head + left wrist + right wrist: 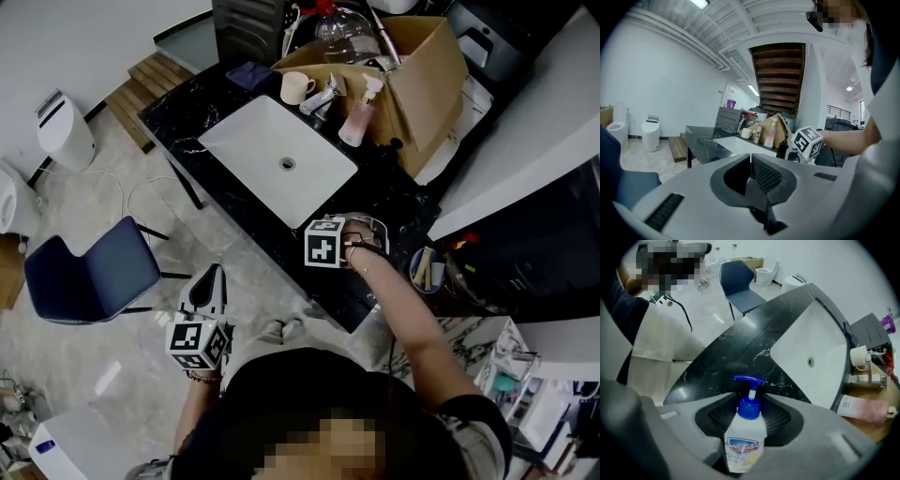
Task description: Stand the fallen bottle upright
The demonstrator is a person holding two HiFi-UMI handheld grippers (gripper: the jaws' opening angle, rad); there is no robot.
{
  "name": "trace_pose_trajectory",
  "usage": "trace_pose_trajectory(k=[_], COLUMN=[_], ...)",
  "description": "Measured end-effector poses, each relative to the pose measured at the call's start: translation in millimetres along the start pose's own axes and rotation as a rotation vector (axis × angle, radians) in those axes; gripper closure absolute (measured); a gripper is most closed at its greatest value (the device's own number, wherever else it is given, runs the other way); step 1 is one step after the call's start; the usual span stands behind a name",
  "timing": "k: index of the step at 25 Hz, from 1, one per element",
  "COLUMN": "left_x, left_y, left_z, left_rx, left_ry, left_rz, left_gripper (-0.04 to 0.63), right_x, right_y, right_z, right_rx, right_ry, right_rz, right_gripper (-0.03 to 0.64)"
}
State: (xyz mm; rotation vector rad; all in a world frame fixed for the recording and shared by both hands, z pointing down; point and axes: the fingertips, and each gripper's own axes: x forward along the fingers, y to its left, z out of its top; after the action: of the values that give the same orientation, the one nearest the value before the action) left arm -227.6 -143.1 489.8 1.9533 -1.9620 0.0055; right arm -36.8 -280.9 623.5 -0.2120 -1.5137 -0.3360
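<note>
Black worktop (187,117) with white sink (253,150), cardboard box (433,70) behind, right tool (361,234) at near edge, left tool (208,289) near blue chair (94,272)

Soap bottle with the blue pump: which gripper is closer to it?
Right. The right gripper stands over the bottle, jaws on either side of it. The left gripper is away from the counter, above the floor.

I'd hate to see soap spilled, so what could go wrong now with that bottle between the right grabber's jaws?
1. The soap bottle sits loosely between the right gripper's open jaws, not pinched. Pulling away could catch its blue pump and tip it over.
2. It seems close to the black counter's front edge, so a knock might send it to the floor.

Whether it stands firmly I cannot tell.
</note>
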Motion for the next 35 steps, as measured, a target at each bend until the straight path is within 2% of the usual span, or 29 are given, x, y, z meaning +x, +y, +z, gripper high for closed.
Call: trace_pose_trajectory(k=[8, 13, 16, 20, 23, 27, 29, 32, 35], left_x=[9.0, 15.6, 20.8, 26.5, 29.4, 35.7, 38.8, 41.1, 41.4], left_y=[-11.6, -18.2, -23.0, -29.7, -33.4, -41.8, -47.4, -54.3, -57.8], left_z=[3.1, 3.9, 3.6, 2.2, -0.6, 0.9, 2.1, 2.7, 2.7], left_rx=[0.019, 0.030, 0.039, 0.050, 0.060, 0.071, 0.079, 0.087, 0.093], left_ry=[0.010, 0.019, 0.029, 0.042, 0.054, 0.059, 0.059, 0.058, 0.058], left_rz=[-0.035, -0.065, -0.085, -0.113, -0.130, -0.157, -0.173, -0.191, -0.199], left_gripper=[0.584, 0.584, 0.584, 0.584, 0.584, 0.584, 0.584, 0.584, 0.584], right_x=[-7.7, -35.8, -66.9, -110.1, -140.5, -159.9, -159.7, -154.4, -150.3], right_y=[0.8, -6.7, -20.2, -39.2, -48.6, -54.0, -52.2, -45.4, -40.7], right_z=[-4.9, -13.7, -28.2, -68.3, -95.3, -125.0, -132.9, -138.8, -141.5], right_rx=[0.045, 0.139, 0.289, 0.575, 0.759, 0.953, 1.013, 1.053, 1.097], right_ry=[-0.030, -0.153, -0.303, -0.525, -0.701, -0.903, -0.954, -0.976, -1.008], right_rz=[-0.021, -0.075, -0.137, -0.249, -0.381, -0.576, -0.658, -0.759, -0.784], right_gripper=[0.471, 0.474, 0.474, 0.474, 0.476, 0.476, 0.476, 0.476, 0.476])
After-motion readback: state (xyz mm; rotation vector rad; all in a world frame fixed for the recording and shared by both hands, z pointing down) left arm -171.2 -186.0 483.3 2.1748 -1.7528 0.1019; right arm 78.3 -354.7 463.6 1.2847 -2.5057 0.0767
